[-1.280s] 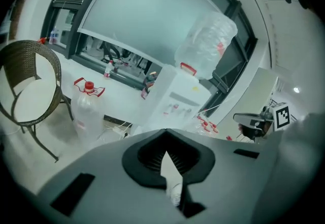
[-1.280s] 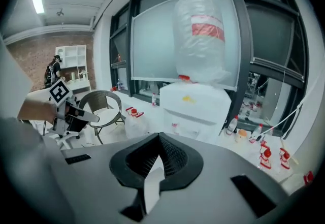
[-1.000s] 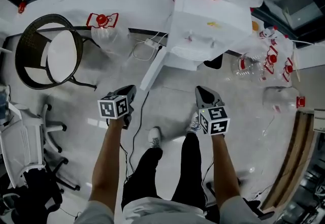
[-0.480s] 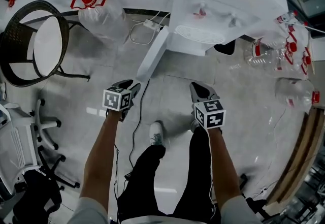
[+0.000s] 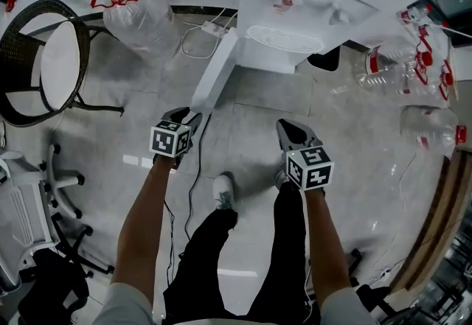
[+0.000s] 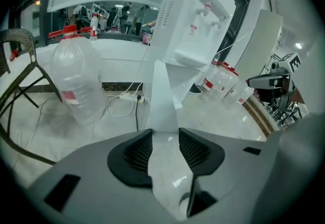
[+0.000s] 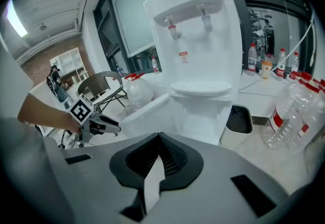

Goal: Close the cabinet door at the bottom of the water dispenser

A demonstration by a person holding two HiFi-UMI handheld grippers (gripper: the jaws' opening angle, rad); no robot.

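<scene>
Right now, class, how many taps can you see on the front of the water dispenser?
2: a red-tipped tap and a pale tap beside it, both above the drip tray of the water dispenser. None seems hidden.

Left gripper (image 6: 163, 135), jaws opening, nothing between the pads. Straight ahead of the gap, the white cabinet door (image 6: 162, 97) is standing open, seen edge-on, reaching back to the water dispenser (image 6: 195, 20) rising ahead and to the right. A large clear water jug (image 6: 76, 81) is standing ahead left, with a wicker chair (image 6: 18, 73) farther left. Cables (image 6: 122, 105) are lying on the floor beyond the jaws. Small bottles (image 6: 218, 82) are clustering right of the dispenser.
</scene>
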